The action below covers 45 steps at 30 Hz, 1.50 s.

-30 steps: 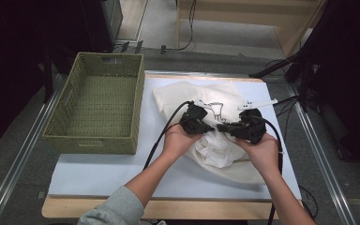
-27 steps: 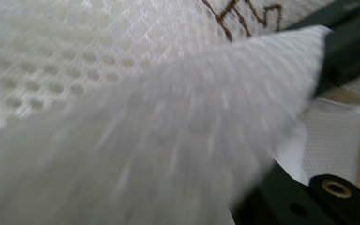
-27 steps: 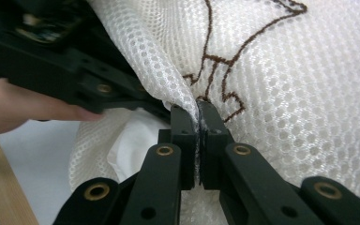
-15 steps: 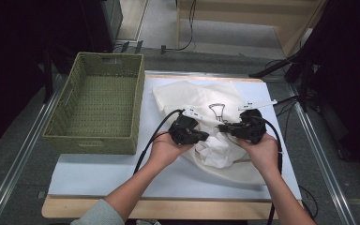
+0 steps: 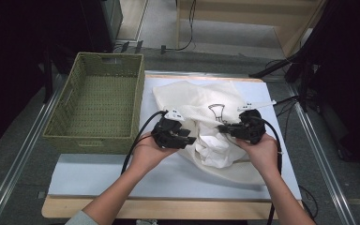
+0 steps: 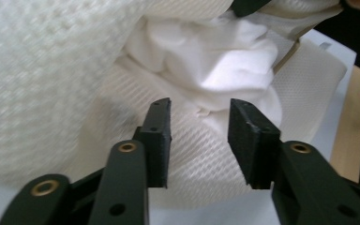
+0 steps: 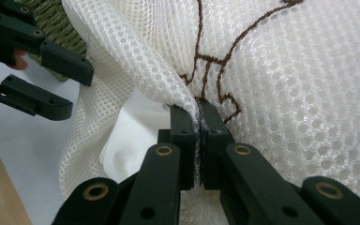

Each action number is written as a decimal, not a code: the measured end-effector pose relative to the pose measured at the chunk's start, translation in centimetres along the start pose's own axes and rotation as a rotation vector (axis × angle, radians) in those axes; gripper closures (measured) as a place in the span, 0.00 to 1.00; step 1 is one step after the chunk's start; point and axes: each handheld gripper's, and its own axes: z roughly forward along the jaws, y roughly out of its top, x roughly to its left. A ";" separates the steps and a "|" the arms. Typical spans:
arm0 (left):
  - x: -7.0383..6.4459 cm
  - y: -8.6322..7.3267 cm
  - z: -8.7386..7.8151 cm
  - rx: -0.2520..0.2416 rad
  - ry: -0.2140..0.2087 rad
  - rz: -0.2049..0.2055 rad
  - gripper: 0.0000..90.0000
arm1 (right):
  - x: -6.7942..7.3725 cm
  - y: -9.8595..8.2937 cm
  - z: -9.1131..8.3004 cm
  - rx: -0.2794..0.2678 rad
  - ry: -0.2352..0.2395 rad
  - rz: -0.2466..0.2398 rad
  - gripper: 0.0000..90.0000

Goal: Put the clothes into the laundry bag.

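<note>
The right claw (image 7: 198,123) is clenching a fold of the cream mesh laundry bag (image 5: 194,101), beside its brown stitched mark, and lifting that edge. The left claw (image 6: 198,125) is hovering released, jaws apart, at the bag's mouth, where white cloth (image 6: 206,56) is bunching inside. The bag is lying on the white-covered table (image 5: 122,176), just beside the green woven basket (image 5: 98,108).

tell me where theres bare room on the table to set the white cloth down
Bare white mat lies along the near edge, between the green woven basket and the cream mesh bag. The basket's floor is free too. The middle is crowded: bag, white cloth, left tool, right tool.
</note>
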 end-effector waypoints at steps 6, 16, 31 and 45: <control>0.5 -0.7 -1.2 -0.028 0.015 -0.044 0.57 | 0.1 0.0 0.0 0.001 -0.001 0.000 0.98; 2.0 -0.6 -0.7 -0.027 0.079 -0.095 0.59 | 0.2 0.0 -0.1 0.001 0.000 0.003 0.98; 2.4 -1.6 -1.0 -0.043 0.019 -0.149 0.98 | 0.4 0.0 -0.2 -0.002 0.009 -0.007 0.98; 0.6 -7.1 -5.2 -0.074 -0.011 -0.162 0.98 | 1.0 0.0 0.4 0.006 0.017 -0.020 0.97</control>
